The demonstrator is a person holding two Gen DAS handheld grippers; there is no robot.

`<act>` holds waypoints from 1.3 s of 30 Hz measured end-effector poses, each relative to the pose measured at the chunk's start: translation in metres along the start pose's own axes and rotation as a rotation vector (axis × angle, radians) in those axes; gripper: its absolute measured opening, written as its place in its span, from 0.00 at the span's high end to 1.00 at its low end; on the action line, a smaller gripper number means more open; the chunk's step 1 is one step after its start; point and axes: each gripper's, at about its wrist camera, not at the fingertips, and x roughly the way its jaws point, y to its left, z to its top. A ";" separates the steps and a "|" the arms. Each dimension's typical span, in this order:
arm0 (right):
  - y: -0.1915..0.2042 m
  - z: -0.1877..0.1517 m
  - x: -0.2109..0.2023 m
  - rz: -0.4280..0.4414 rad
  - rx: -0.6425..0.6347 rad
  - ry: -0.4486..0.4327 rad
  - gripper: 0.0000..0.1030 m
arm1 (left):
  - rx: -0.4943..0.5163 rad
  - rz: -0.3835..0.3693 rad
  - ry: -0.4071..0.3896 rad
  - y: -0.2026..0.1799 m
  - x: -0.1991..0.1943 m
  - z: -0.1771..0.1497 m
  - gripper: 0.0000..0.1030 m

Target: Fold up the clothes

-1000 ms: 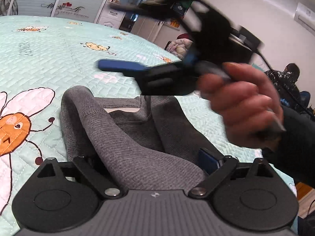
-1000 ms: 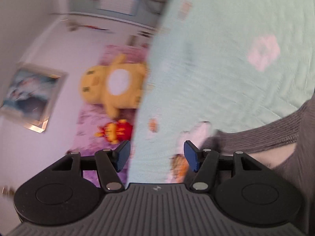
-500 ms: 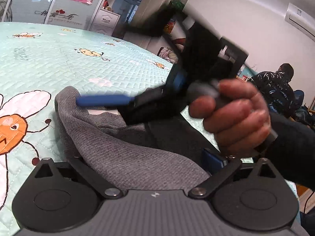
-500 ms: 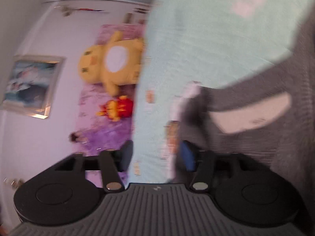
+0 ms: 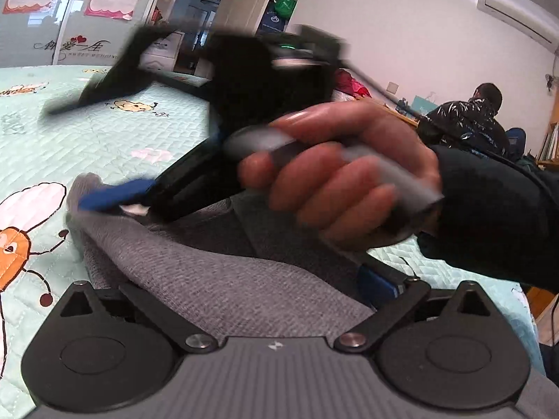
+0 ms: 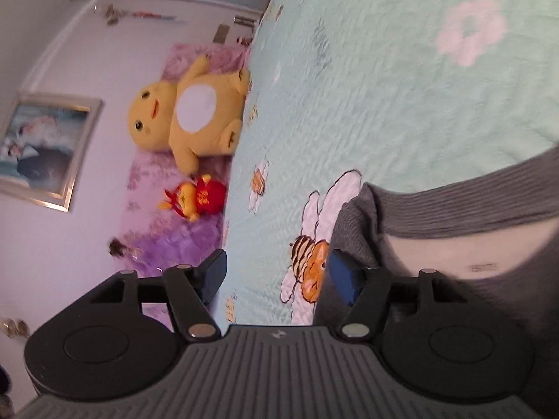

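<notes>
Left wrist view: the grey sweater (image 5: 223, 279) lies on the bed (image 5: 104, 139), bunched between the left hand-held gripper (image 5: 244, 293) jaws, which clamp it. The right hand-held gripper (image 6: 276, 276) is open at the collar.

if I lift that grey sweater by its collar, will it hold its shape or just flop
The grey sweater will probably flop: it already drapes in soft folds on the quilt. Its knit looks thick, so it may feel fairly heavy and sag. The ribbed collar likely offers decent friction.
</notes>
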 end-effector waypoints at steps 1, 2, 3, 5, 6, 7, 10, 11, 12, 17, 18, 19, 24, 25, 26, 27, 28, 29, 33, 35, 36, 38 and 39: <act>-0.003 0.003 0.005 -0.032 0.003 0.003 0.42 | -0.002 -0.001 0.001 -0.001 -0.001 0.000 0.00; -0.007 0.007 0.010 -0.064 0.007 0.005 0.68 | -0.004 -0.003 0.002 0.001 0.000 0.000 0.00; -0.010 0.010 0.015 -0.095 0.010 0.008 1.00 | -0.006 -0.008 -0.001 0.002 0.000 0.001 0.00; -0.005 0.009 0.014 -0.103 -0.012 0.005 1.00 | -0.015 -0.016 -0.004 0.008 0.006 0.003 0.00; 0.002 0.005 0.009 -0.083 -0.035 0.000 0.89 | -0.019 -0.020 -0.005 0.008 0.004 -0.001 0.00; 0.010 0.001 0.003 -0.060 -0.057 -0.003 0.80 | -0.019 -0.020 -0.004 0.008 0.004 -0.003 0.00; 0.028 -0.024 -0.009 0.060 -0.074 0.077 0.44 | -0.016 -0.017 0.004 0.007 0.007 -0.002 0.00; 0.025 -0.029 -0.009 0.019 -0.081 0.095 0.44 | -0.015 -0.016 0.007 0.006 0.008 -0.002 0.00; 0.021 -0.033 -0.008 -0.023 -0.088 0.113 0.46 | -0.017 -0.016 0.007 0.006 0.008 -0.002 0.00; 0.001 -0.036 -0.015 -0.063 -0.005 0.086 0.81 | -0.032 -0.019 0.026 -0.002 -0.002 -0.005 0.00; 0.007 -0.039 -0.016 -0.074 -0.020 0.087 0.78 | -0.050 -0.014 0.025 -0.004 -0.008 -0.007 0.00; 0.014 -0.044 -0.018 -0.093 -0.044 0.095 0.76 | -0.071 -0.007 0.022 -0.006 -0.015 -0.008 0.00; 0.024 -0.071 -0.027 -0.143 -0.124 0.083 0.61 | -0.148 0.004 0.018 -0.033 -0.052 -0.017 0.01; 0.024 -0.071 -0.029 -0.143 -0.120 0.074 0.61 | -0.152 -0.005 0.029 -0.039 -0.056 -0.019 0.00; 0.024 -0.071 -0.030 -0.143 -0.115 0.065 0.61 | -0.156 -0.013 0.040 -0.046 -0.059 -0.021 0.00; 0.024 -0.072 -0.031 -0.141 -0.111 0.056 0.60 | -0.141 -0.007 0.075 -0.051 -0.055 -0.023 0.00; 0.028 -0.073 -0.038 -0.117 -0.106 0.044 0.60 | -0.127 -0.006 0.110 -0.054 -0.048 -0.025 0.00; 0.031 -0.075 -0.045 -0.093 -0.100 0.032 0.59 | -0.111 0.008 0.121 -0.057 -0.044 -0.026 0.00; 0.054 -0.098 -0.067 -0.060 -0.136 0.066 0.53 | -0.079 0.052 0.136 -0.069 -0.041 -0.025 0.00; 0.040 -0.108 -0.061 -0.150 -0.153 0.094 0.55 | -0.084 0.072 0.148 -0.076 -0.047 -0.024 0.00; 0.034 -0.113 -0.059 -0.195 -0.162 0.108 0.79 | -0.086 0.083 0.154 -0.079 -0.051 -0.024 0.01; 0.029 -0.119 -0.063 -0.209 -0.143 0.095 1.00 | -0.078 0.106 0.157 -0.091 -0.067 -0.023 0.01; 0.030 -0.121 -0.070 -0.183 -0.118 0.071 0.98 | -0.069 0.118 0.151 -0.095 -0.079 -0.025 0.01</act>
